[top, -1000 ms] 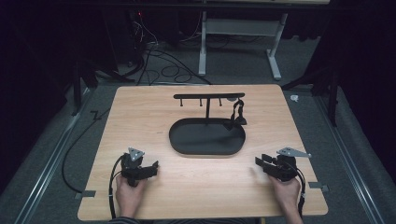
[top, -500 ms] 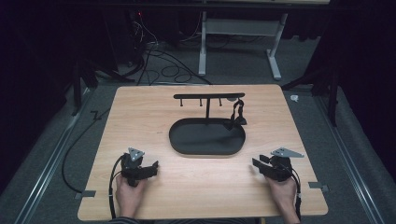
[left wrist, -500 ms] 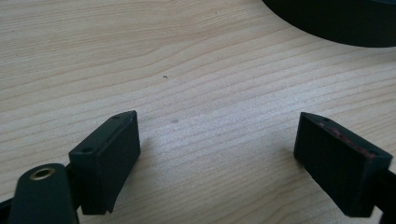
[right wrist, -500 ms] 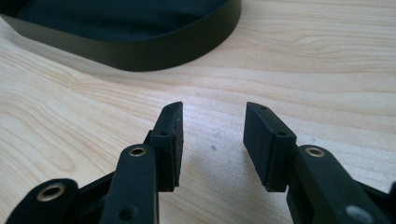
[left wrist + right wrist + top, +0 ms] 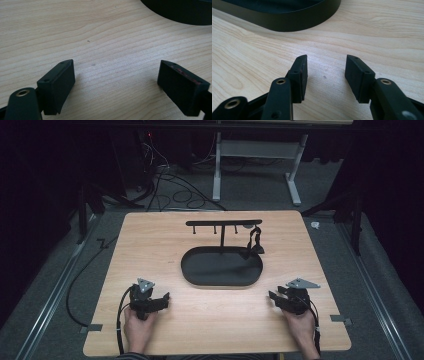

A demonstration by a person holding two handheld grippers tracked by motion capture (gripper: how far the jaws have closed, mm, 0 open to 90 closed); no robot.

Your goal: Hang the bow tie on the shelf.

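**Wood bench, two empty claws near a black tray**

Pale wood grain runs under both claws, which sit low at the near edge of the bench (image 5: 150, 235), each held in a hand. The left claw (image 5: 159, 301) rests at the near left, its jaws spread wide apart with only bare wood between them; in the left gripper view (image 5: 116, 80) the tray's dark rim curves past the upper right corner. The right claw (image 5: 275, 296) sits at the near right and points toward the tray. Its jaws stand apart and have just been opening, with nothing between them; the right gripper view (image 5: 325, 76) shows only bench surface in the gap.

The tray (image 5: 192, 270), a black oval, lies in the middle of the bench, well apart from the left claw and nearer to the right one. From its far side rises a thin black stand (image 5: 223, 222) with a crossbar and short pegs. A small dark item (image 5: 255, 242) hangs from the right end of that bar, reaching down to the tray's far rim; it may be a strap or clip, but it is too small to tell.
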